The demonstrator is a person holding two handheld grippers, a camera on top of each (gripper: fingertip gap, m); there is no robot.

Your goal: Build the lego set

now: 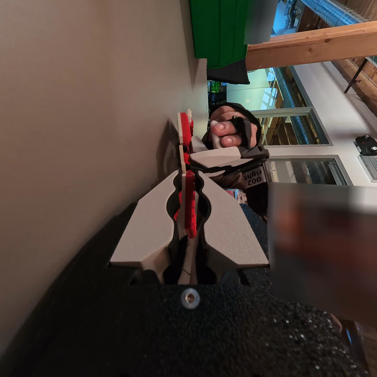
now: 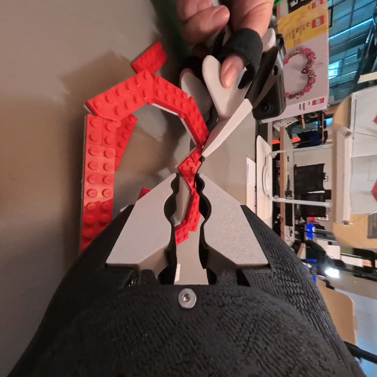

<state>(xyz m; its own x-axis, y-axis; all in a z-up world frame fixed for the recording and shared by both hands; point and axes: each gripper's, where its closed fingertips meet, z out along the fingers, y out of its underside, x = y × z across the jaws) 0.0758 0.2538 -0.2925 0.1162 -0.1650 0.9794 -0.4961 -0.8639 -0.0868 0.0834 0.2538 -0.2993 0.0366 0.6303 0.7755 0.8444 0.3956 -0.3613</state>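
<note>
On the beige counter [image 2: 40, 61] stands the task's item, a heart-shaped frame of red studded plates [image 2: 122, 98] with a pale underlayer, held up on edge rather than lying flat. The left gripper [image 1: 188, 176] has its fingers nearly closed on a straight run of the frame, the plate edge pinched between the tips and running back through the gap; this reads as a steadying hold, keeping the assembly upright and still. The right gripper [image 2: 188, 176] is likewise nearly closed, its tips pinching a short angled section of red plates near the frame's inward notch. The two grippers meet almost tip to tip on adjoining sections, which suggests one side is braced while the other presses or aligns a joint. A hand [image 2: 214, 30] with a black finger strap works the left gripper's handle. A printed set box [image 2: 302, 67] stands beyond, and a green bin [image 1: 220, 30] sits farther along the counter. Judgement: the frame outline is largely formed; the hinge-like joints look liable to flex if squeezed unevenly
</note>
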